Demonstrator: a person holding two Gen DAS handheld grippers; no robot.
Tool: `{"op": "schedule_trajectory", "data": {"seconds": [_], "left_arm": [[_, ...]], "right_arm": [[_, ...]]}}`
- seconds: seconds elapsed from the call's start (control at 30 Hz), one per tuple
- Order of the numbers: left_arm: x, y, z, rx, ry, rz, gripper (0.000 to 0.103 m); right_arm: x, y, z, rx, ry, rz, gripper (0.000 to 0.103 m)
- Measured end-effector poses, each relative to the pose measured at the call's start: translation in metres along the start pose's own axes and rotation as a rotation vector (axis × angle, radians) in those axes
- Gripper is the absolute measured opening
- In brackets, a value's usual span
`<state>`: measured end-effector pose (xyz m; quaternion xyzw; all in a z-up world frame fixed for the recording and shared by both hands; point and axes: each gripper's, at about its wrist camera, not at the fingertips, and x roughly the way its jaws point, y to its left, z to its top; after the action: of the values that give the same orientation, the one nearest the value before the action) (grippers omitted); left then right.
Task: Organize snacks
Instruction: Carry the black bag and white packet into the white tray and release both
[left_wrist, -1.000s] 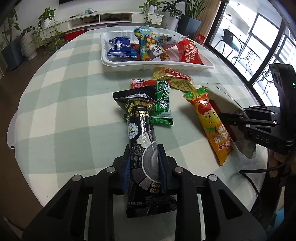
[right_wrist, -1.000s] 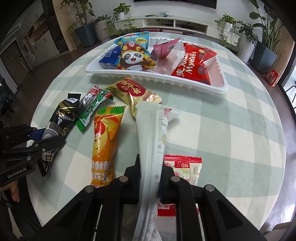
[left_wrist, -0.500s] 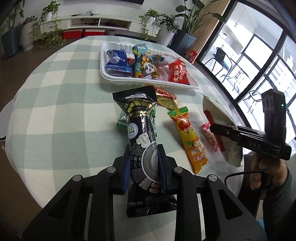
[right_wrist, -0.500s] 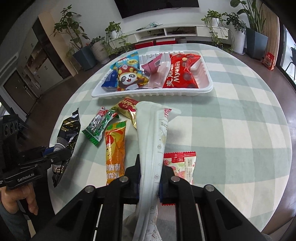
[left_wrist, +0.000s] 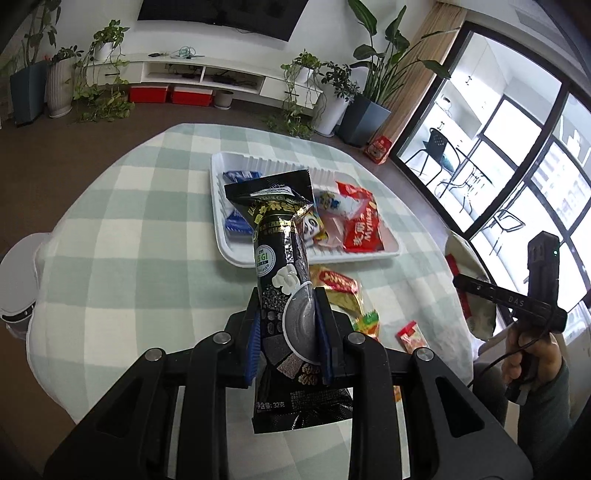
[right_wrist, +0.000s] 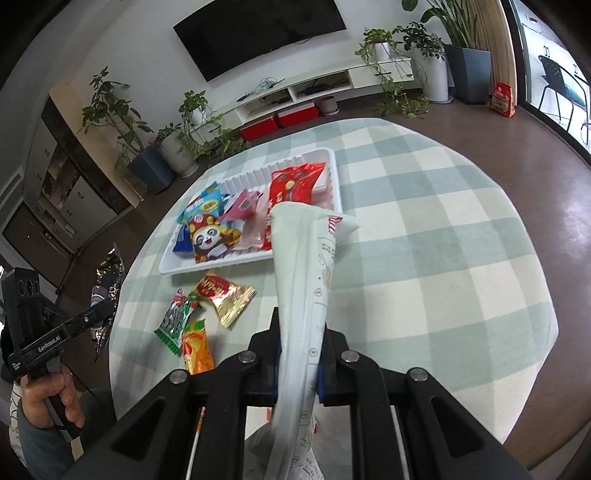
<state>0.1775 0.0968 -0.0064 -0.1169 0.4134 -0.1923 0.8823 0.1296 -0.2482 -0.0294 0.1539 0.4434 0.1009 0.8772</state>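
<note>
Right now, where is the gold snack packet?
In the right wrist view the gold snack packet lies on the tablecloth just in front of the white tray, beside the green packet.

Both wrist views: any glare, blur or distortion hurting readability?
Left wrist: windows blown out, strong barrel distortion, black packet sharp with foil glints. Right wrist: dark vignette corners, white packet crisp, floor sheen, no motion blur.

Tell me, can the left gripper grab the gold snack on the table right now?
Probably not yet. The left gripper is already shut on the black snack packet, so its jaws are full. The gold snack lies uncovered on the tablecloth near the white tray, so nothing else blocks it.
</note>
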Motion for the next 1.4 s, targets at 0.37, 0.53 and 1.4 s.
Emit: {"op": "schedule_trajectory", "data": {"seconds": [0.37,0.53,1.4], "left_arm": [[0.019,0.003,0.079,0.061,-0.043,0.044,0.023],[0.047,-0.013,0.111,0.103,-0.031,0.037,0.023],[0.184,-0.023,0.124,0.206,0.125,0.089,0.023]], "right_arm": [[-0.006,-0.017,0.083,0.021,-0.093,-0.027,0.015],[0.018,0.026,0.116,-0.066,-0.094,0.007,0.015],[0.174,0.078,0.139,-0.178,0.114,-0.054,0.015]]}}
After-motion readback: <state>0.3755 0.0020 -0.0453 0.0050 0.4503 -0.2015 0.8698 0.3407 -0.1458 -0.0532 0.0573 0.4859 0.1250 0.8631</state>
